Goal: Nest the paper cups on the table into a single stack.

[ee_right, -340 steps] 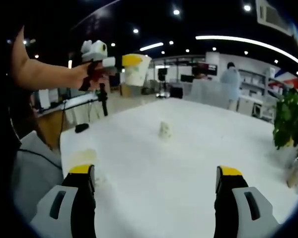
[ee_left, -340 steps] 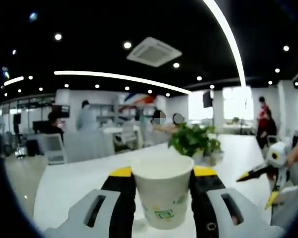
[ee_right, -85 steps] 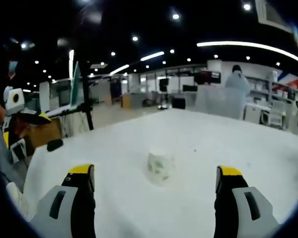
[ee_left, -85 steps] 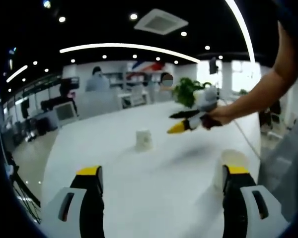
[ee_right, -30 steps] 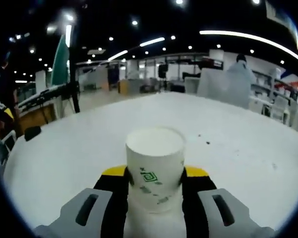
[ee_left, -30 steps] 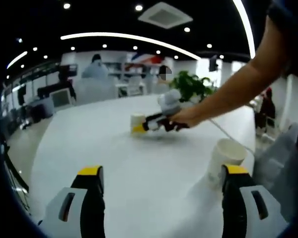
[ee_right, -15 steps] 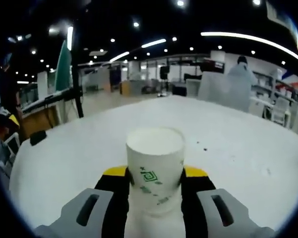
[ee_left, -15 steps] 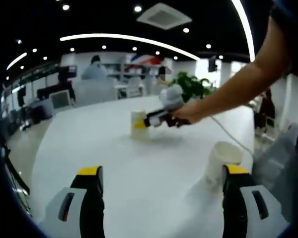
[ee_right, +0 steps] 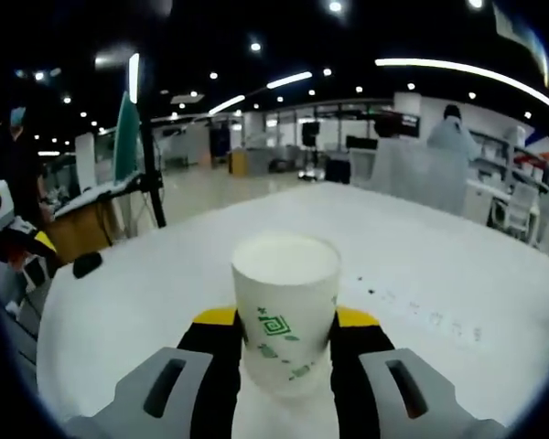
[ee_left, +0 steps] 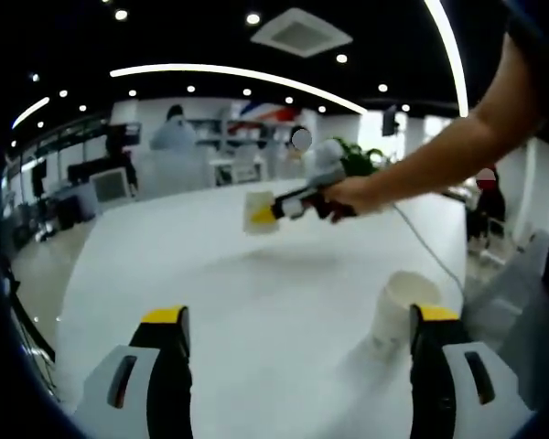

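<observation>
Right now the right gripper (ee_right: pixel 285 343) pinches a white paper cup (ee_right: pixel 285 311) upright above the white table (ee_right: pixel 439 302). Over at three o'clock of the left gripper (ee_left: pixel 297 347), whose jaws are spread wide, a second cup (ee_left: pixel 398 306) stands on the table.

White table (ee_left: pixel 256 311) (one cup (ee_left: pixel 395 309) standing)

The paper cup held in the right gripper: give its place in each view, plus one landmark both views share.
Left gripper view: the paper cup sits upper centre, held above the white table by the right gripper, which enters from the right.
Right gripper view: the cup sits at centre, clamped between the jaws.
Shared landmark: the white table.
</observation>
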Tool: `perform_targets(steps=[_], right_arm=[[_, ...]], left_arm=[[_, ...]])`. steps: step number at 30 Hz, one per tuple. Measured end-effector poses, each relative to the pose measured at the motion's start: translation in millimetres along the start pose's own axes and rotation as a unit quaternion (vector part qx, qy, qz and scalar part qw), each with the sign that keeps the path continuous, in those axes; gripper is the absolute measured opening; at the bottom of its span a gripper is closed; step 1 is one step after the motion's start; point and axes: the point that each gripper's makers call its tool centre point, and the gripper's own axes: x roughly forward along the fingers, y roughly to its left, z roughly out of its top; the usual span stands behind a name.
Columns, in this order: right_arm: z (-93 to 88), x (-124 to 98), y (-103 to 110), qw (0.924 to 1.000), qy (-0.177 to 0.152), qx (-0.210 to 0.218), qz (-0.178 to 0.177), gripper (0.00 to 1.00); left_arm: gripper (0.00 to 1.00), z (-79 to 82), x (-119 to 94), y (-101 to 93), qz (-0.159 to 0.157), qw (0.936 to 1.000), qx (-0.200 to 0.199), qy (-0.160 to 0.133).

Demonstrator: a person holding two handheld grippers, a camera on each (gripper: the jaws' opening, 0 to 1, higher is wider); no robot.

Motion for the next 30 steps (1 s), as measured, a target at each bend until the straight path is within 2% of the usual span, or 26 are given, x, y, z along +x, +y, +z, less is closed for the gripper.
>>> perform_targets(steps=[6,14,25,30], right_arm=[[13.1,-7.9,4.3,0.9998,0.008,-0.01,0.015,0.35],[27.3,-18.4,4.3,0.9994,0.018,-0.004,0.029,0.35],[61.7,-33.8,9.9,0.9993,-0.001,-0.003,0.037,0.35],[66.1,-43.8,9.1,0.9993,0.002,-0.009,0.037,0.35]], left_arm=[[0.98,4.2,-0.7,-2.4,0.001,1.0,-0.001,-0.002],[0.98,10.1,-2.7,-0.6,0.0,1.0,-0.008,-0.005],[0.98,11.3,-6.5,5.2,-0.005,0.9999,-0.009,-0.002],[0.98,12.0,-3.1,5.6,-0.012,0.9999,-0.008,0.001]])
